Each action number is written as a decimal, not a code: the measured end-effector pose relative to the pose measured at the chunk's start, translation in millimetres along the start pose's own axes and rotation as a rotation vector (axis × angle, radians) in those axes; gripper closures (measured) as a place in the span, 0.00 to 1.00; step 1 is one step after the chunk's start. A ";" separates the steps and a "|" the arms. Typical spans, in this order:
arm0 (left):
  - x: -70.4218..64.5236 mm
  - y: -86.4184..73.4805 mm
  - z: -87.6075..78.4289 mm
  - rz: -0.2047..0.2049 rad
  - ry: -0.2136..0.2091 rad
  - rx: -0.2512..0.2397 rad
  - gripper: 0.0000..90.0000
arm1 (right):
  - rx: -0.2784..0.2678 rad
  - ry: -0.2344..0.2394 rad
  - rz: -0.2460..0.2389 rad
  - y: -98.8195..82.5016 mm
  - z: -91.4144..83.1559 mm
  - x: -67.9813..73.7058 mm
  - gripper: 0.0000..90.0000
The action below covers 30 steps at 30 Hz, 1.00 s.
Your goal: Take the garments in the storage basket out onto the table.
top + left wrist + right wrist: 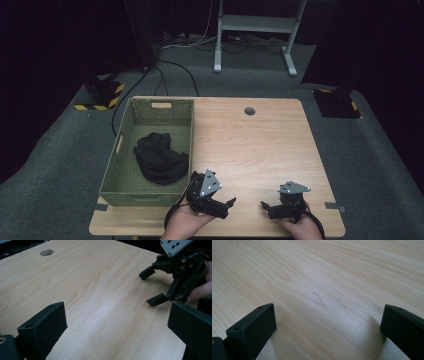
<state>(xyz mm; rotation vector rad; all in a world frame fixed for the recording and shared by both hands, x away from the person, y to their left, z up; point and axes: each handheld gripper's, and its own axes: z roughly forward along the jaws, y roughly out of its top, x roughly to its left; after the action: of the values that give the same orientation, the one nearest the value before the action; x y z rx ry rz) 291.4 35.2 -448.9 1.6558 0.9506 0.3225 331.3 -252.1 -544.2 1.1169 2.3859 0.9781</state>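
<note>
High view: wooden counter (260,145) sitting mid-frame on grey carpet, w/ a round cable hole (249,111) toward 12 o'clock. Green perforated basket (131,192) taking up the counter's 9 o'clock side, long axis running 12 to 6. Black cloth bundle (160,157) lying crumpled inside it, toward the basket's 6 o'clock half. White desk frame (260,30) standing on the floor beyond, at 12. Left gripper (231,202) resting in the person's left hand (186,224) at approx 6 o'clock, just beside the basket's near corner, jaws pointing toward 3; they're standing wide apart w/ nothing between, bare wood showing btwn them in left gripper view. Right gripper (264,205) sitting in the right hand (300,229) at approx 5 o'clock, jaws pointing toward 9, facing the left one, near but apart. Its jaws are also gaping wide, holding nothing.
</note>
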 end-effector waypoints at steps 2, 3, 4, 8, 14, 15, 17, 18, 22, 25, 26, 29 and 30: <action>2.9 1.1 -1.9 -0.003 0.011 -0.002 0.02 | 0.000 0.000 0.000 0.0 0.0 0.0 0.00; 4.3 1.5 -3.1 -0.004 0.014 -0.003 0.02 | 0.000 0.000 0.000 0.0 0.0 0.0 0.00; 5.6 1.9 -4.2 -0.007 0.019 -0.008 0.02 | 0.000 0.000 0.000 0.0 0.0 0.0 0.00; 9.8 4.1 -8.4 -0.014 0.030 -0.020 0.02 | 0.000 0.000 0.000 0.0 0.0 0.0 0.00; 16.1 7.5 -15.3 -0.025 0.045 -0.036 0.02 | 0.000 0.000 0.000 0.0 0.0 0.0 0.00; 17.3 7.9 -16.5 -0.019 0.050 -0.035 0.02 | 0.000 0.000 0.000 0.0 0.0 0.0 0.00; 19.0 8.8 -18.0 -0.021 0.059 -0.041 0.02 | 0.000 0.000 0.000 0.0 0.0 0.0 0.00; 20.1 9.3 -19.1 -0.021 0.061 -0.042 0.02 | 0.000 0.000 0.000 0.0 0.0 0.0 0.00; 25.1 11.8 -23.7 -0.027 0.078 -0.056 0.02 | 0.000 0.000 0.000 0.0 0.0 0.0 0.00; 28.8 13.2 -27.3 -0.033 0.089 -0.065 0.02 | 0.000 0.000 0.000 0.0 0.0 0.0 0.00; 29.9 13.6 -28.5 -0.036 0.093 -0.069 0.02 | 0.000 0.000 0.000 0.0 0.0 0.0 0.00; 33.1 15.0 -31.6 -0.044 0.105 -0.081 0.02 | 0.000 0.000 0.000 0.0 0.0 0.1 0.00; 33.9 15.3 -32.3 -0.043 0.107 -0.083 0.02 | 0.000 0.000 0.000 0.0 0.0 0.1 0.00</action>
<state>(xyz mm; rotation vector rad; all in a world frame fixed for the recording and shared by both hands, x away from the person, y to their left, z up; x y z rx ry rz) 298.3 81.5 -433.6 1.5529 1.0384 0.4193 331.3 -252.0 -544.2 1.1171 2.3857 0.9784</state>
